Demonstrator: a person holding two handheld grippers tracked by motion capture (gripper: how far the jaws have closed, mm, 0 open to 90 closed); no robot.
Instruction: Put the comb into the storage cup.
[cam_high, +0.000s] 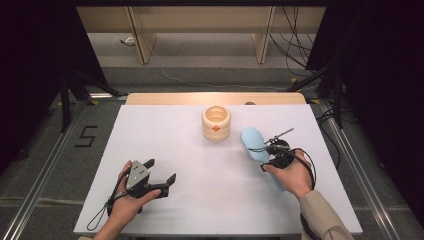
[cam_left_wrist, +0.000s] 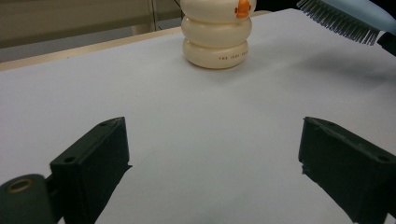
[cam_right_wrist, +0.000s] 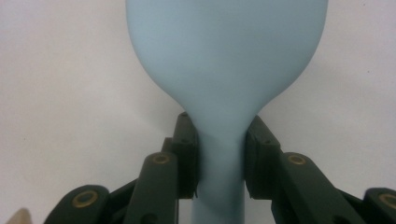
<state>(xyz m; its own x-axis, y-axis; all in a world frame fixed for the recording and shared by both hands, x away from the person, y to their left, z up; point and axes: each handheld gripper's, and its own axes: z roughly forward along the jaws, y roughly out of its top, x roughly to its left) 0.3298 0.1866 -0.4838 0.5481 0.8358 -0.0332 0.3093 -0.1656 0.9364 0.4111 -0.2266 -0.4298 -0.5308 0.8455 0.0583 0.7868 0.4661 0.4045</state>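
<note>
High view: white table (cam_high: 200, 200) with a cream ribbed cup (cam_high: 216, 122) standing upright near the far edge, centre, orange mark on its near side. Left hand (cam_high: 127, 200) held the left gripper (cam_high: 161, 176) low over the near-left part of the table, jaws spread wide, nothing between them, pointing right and slightly away. Right hand (cam_high: 294, 176) held the right gripper (cam_high: 265, 159) at mid-right. A light blue brush (cam_high: 256, 147) sat in it, head angled up-left toward the cup, bristles facing left, handle running back under the hand. Brush head was near the cup but apart from it. Whether the brush touched the table, couldn't tell from here.

Left gripper view: both black jaws far apart at the bottom corners, bare table (cam_left_wrist: 201, 140) between them. Cup (cam_left_wrist: 216, 37) straight ahead, well apart from the jaws, three stacked rings visible, small dark lettering on the lowest one, orange mark near the top. Brush (cam_left_wrist: 348, 18) bristles came in at top right, raised clear of the table, with a shadow under them.

Right gripper view: jaws clamped on the narrow neck of the brush (cam_right_wrist: 224, 70), one pad on each side, touching. Smooth blue back of the head widened out above the jaws. White table (cam_right_wrist: 60, 70) behind.
</note>
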